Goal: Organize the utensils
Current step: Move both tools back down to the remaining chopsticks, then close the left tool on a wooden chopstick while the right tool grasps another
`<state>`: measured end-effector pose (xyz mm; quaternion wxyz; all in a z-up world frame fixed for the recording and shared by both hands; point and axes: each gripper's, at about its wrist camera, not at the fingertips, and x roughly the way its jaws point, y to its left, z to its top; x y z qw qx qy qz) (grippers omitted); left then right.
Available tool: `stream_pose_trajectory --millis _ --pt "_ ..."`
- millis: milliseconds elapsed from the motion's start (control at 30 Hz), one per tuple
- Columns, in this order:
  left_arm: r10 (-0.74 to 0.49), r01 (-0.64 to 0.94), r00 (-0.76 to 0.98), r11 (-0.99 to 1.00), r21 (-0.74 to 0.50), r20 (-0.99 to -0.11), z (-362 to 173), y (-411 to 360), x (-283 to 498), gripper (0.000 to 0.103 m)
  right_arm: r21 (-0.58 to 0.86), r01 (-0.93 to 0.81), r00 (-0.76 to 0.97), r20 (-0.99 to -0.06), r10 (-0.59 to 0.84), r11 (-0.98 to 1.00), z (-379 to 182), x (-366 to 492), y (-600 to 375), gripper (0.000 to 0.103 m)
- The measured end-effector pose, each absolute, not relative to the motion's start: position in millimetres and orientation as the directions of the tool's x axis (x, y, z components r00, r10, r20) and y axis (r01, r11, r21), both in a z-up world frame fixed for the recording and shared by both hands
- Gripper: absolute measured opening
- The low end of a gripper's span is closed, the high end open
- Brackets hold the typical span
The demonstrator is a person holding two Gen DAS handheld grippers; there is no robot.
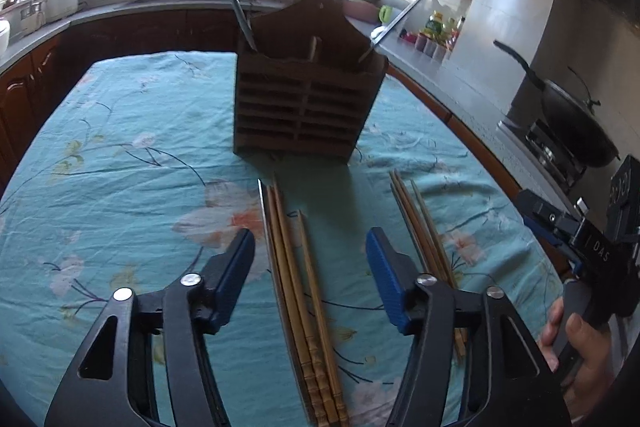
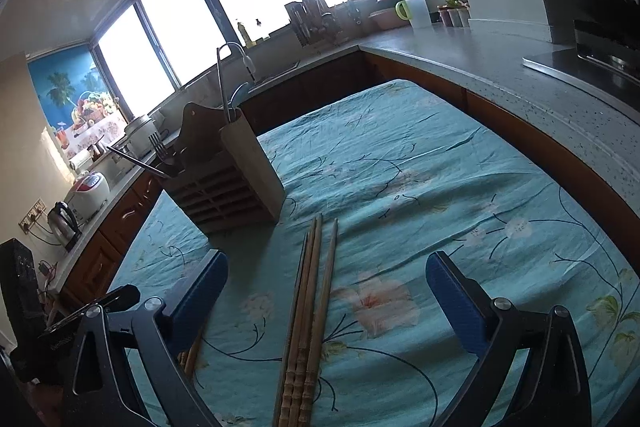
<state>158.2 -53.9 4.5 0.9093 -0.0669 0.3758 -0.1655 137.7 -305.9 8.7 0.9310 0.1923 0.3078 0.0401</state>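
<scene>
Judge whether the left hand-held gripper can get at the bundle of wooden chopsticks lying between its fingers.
Probably yes: the left hand-held gripper is open astride the wooden chopsticks, nothing between.

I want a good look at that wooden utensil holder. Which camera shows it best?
The left wrist view: the wooden holder faces the camera, slatted front and compartments plain. The right wrist view shows it smaller, from its side corner.

Brown slatted wooden utensil holder (image 1: 304, 107) upright on the cloth at twelve o'clock, metal utensils leaning out of its top, two bundles of tan bamboo chopsticks lying flat — one (image 1: 304, 291) at six, another (image 1: 420, 227) at four
</scene>
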Motion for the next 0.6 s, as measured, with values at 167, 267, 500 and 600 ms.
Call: stream_pose_trajectory --millis 167,267,500,600 --pt "-0.393 0.290 0.580 0.918 -0.270 -0.713 -8.1 -66.9 176.3 0.031 0.358 0.036 0.781 -0.593 0.197 0.933 4.4 153.2 -299.7 0.093" --pt "-0.400 0.302 0.553 0.914 -0.272 -0.731 -12.7 -73.3 185.5 0.025 0.328 0.034 0.752 -0.631 0.192 0.944 -1.1 165.0 -293.4 0.072" --pt "-0.376 0.294 0.527 0.922 -0.252 -0.762 -24.2 -82.0 206.4 0.020 0.286 0.034 0.688 -0.701 0.185 0.958 -20.4 194.8 -284.9 0.043" --pt "-0.342 0.282 0.518 0.934 -0.220 -0.784 -31.0 -84.7 213.9 0.020 0.276 0.044 0.665 -0.725 0.178 0.960 -29.4 207.3 -284.6 0.036"
